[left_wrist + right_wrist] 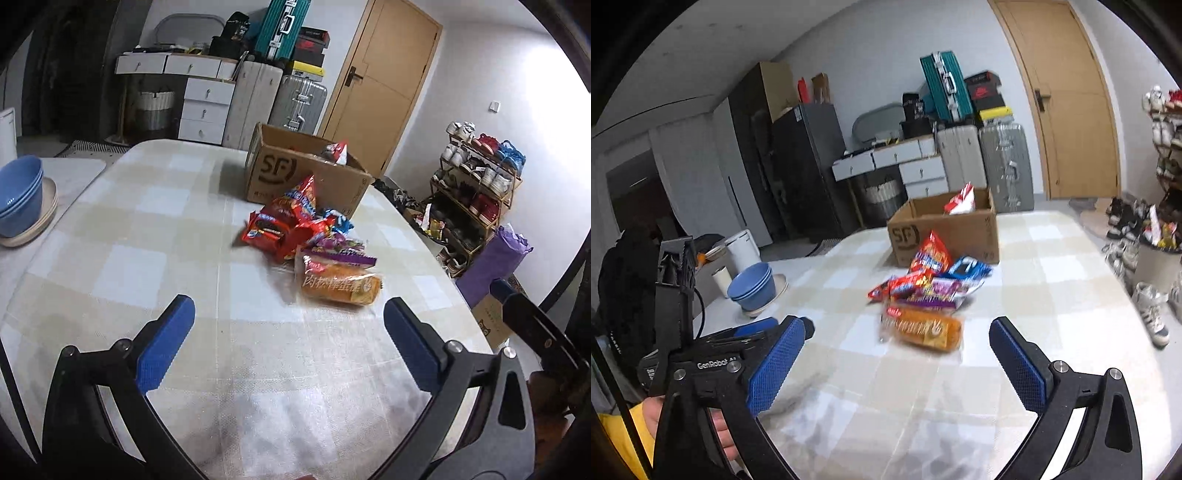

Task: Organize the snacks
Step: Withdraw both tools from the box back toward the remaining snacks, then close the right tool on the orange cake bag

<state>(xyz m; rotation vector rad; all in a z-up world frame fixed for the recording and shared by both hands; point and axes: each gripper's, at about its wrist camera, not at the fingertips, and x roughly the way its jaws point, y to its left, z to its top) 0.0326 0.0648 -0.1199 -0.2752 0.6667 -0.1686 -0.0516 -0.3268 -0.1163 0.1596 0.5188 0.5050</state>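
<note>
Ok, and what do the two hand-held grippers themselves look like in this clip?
Both match: black Y-shaped frames with silver bolts and blue textured pads on the fingers. The left hand-held gripper shows its pads in its own view. The right hand-held gripper bears white "GenRobot" lettering. A black cable loops off the left unit, and a yellow sleeve shows beneath.

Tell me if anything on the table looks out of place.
The snacks lie in a loose heap on the table in front of the box, not in it. Only one packet sits inside. Nothing looks spilled or damaged.
</note>
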